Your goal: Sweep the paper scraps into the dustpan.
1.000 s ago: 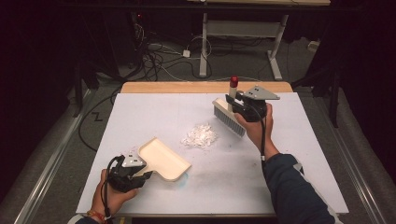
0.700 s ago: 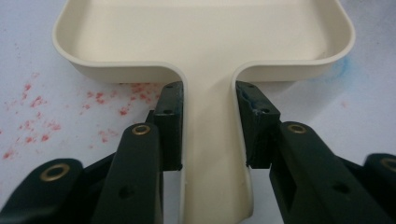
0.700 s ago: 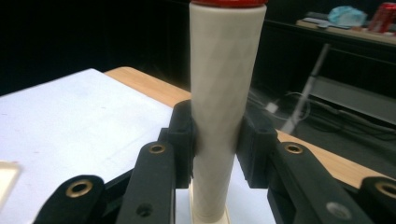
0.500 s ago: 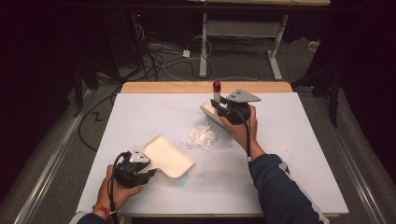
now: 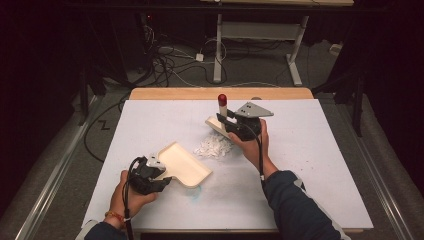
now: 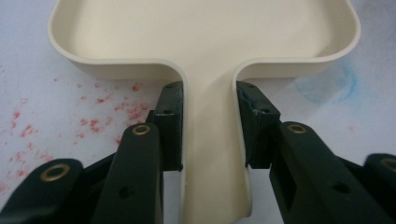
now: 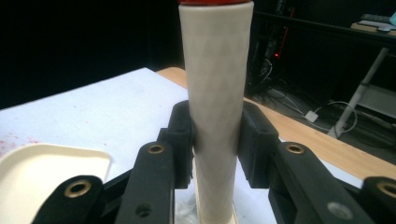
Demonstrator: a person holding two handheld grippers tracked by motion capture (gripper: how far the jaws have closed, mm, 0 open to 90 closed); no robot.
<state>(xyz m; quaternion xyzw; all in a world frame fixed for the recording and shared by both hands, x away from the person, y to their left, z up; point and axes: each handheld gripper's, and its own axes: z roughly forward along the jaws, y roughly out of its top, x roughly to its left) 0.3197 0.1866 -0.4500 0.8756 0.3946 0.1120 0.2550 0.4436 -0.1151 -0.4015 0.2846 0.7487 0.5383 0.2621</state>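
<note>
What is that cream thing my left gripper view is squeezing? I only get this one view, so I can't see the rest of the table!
Observer: It's the handle of a dustpan. In the high view the left gripper holds it flat on the white table.
Operator: What's the other hand doing?
Observer: The right gripper is shut on a brush handle, cream with a red tip, standing upright.
Operator: Is there something to sweep?
Observer: Yes, a small pile of white scraps lies between the brush head and the dustpan's open edge.
Operator: Is any of it in the pan yet?
Observer: No, the pan's tray looks bare.
</note>
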